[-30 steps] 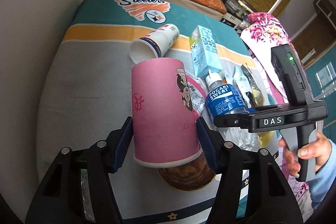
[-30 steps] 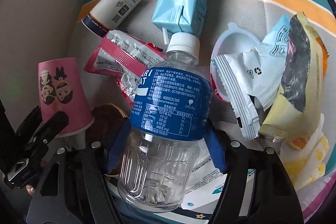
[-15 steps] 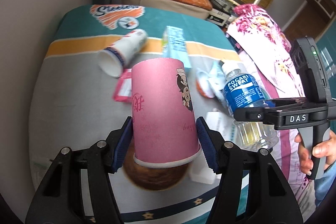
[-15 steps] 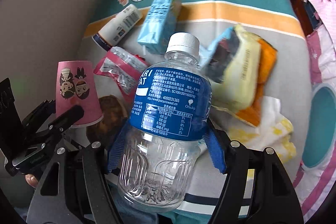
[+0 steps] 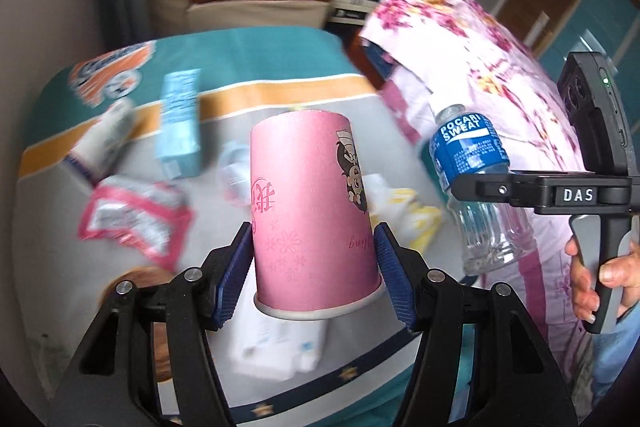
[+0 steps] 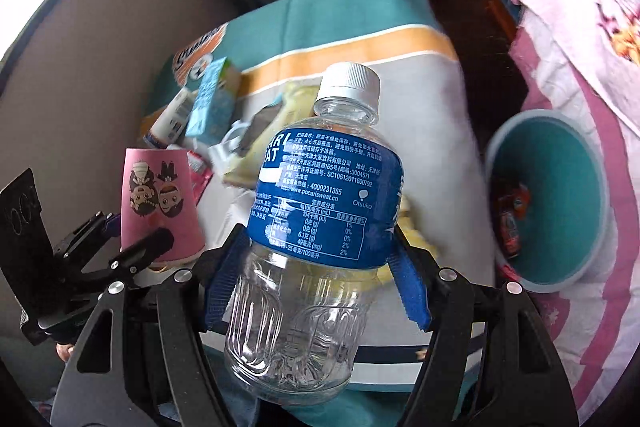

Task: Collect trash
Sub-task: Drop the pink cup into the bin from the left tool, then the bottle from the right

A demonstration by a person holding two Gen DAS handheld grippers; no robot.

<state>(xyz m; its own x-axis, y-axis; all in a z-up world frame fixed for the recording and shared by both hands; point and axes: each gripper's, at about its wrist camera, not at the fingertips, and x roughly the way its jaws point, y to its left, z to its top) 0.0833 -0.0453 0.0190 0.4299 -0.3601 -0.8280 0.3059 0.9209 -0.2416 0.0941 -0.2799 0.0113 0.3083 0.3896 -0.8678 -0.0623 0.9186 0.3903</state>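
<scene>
My left gripper [image 5: 314, 259] is shut on an upside-down pink paper cup [image 5: 308, 203], held above the table. My right gripper [image 6: 320, 275] is shut on a clear Pocari Sweat bottle [image 6: 320, 211] with a blue label and white cap, also held in the air. The bottle [image 5: 472, 183] and right gripper show at the right of the left wrist view; the cup [image 6: 160, 203] shows at the left of the right wrist view. A teal bin [image 6: 548, 199] with a red wrapper inside stands on the floor to the right.
On the striped Steelers tablecloth [image 5: 280, 87] lie a blue milk carton [image 5: 180, 127], a white cup on its side [image 5: 104, 143], a pink wrapper [image 5: 136, 219], yellow packets [image 6: 272, 123] and white packets. A floral cloth [image 5: 480, 67] hangs at the right. A sofa stands behind.
Both grippers have lifted their loads higher and swung right. The trash on the table has dropped away, and the teal bin has come into the right wrist view.
</scene>
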